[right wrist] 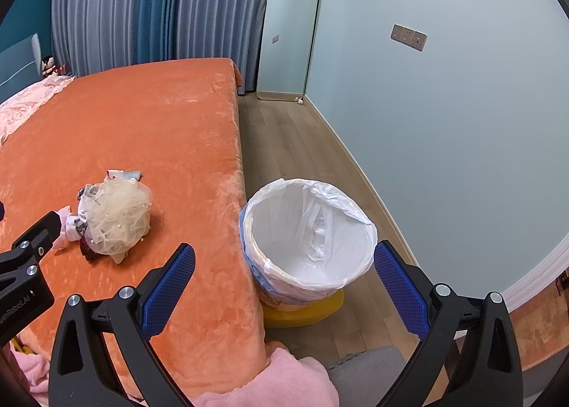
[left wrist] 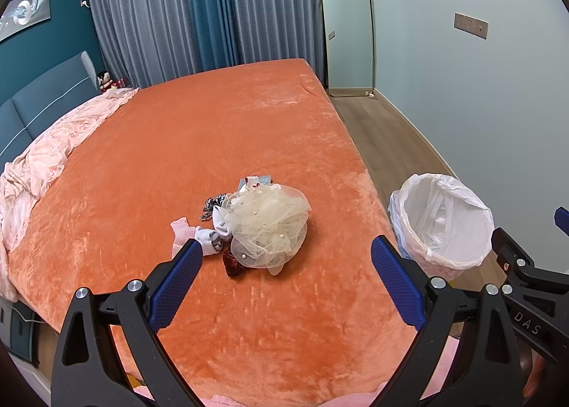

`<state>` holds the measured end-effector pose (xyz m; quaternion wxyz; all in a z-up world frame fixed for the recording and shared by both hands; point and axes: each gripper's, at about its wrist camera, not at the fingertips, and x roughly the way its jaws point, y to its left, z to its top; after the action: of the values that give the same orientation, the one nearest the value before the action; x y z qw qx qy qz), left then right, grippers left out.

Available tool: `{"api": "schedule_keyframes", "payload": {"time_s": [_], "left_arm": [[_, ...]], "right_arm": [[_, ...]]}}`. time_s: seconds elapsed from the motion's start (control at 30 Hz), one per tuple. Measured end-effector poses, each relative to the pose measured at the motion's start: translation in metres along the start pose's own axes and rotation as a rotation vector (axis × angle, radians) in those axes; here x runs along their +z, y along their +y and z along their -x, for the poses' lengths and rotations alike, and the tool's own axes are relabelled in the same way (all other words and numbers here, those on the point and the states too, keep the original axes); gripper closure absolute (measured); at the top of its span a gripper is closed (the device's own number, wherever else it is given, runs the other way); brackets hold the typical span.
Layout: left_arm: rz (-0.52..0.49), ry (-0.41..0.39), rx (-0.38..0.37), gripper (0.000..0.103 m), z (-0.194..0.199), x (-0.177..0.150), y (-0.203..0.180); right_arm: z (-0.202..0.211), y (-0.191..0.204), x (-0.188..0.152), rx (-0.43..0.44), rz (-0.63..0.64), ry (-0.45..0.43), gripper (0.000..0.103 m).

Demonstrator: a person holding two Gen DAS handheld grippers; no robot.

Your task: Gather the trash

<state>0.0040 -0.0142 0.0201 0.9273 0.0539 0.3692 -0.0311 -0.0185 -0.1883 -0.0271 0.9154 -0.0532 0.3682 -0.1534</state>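
Orange plush blanket [left wrist: 220, 143] spread over bed, filling left and centre of both views. White-lined bin [right wrist: 306, 239] stood on floor just beside bed edge, lower centre of right view. Trash pile [left wrist: 256, 222] of cream netting, socks and scraps heaped mid-blanket. Left gripper [left wrist: 286, 282] held wide open, nothing gripped, above blanket. Right gripper [right wrist: 284, 286] likewise spread wide, empty, framing bin.

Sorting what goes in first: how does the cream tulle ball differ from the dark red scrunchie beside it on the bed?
The cream tulle ball is much bigger than the dark red scrunchie. The tulle is pale, sheer netting dotted with pearl beads; the scrunchie is dark and opaque. The tulle sits on top of the pile, while the scrunchie is half tucked under its near edge. Both lie on the orange blanket, untouched by either claw.
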Motion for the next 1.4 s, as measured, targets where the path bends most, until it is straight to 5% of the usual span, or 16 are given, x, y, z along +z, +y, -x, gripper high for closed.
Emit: {"api": "schedule_keyframes", "payload": {"time_s": [1.4], "left_arm": [[0.004, -0.008, -0.002, 0.013, 0.0015, -0.001, 0.0006]], "right_arm": [[0.0013, -0.0024, 0.0043, -0.002, -0.005, -0.006, 0.007]]}}
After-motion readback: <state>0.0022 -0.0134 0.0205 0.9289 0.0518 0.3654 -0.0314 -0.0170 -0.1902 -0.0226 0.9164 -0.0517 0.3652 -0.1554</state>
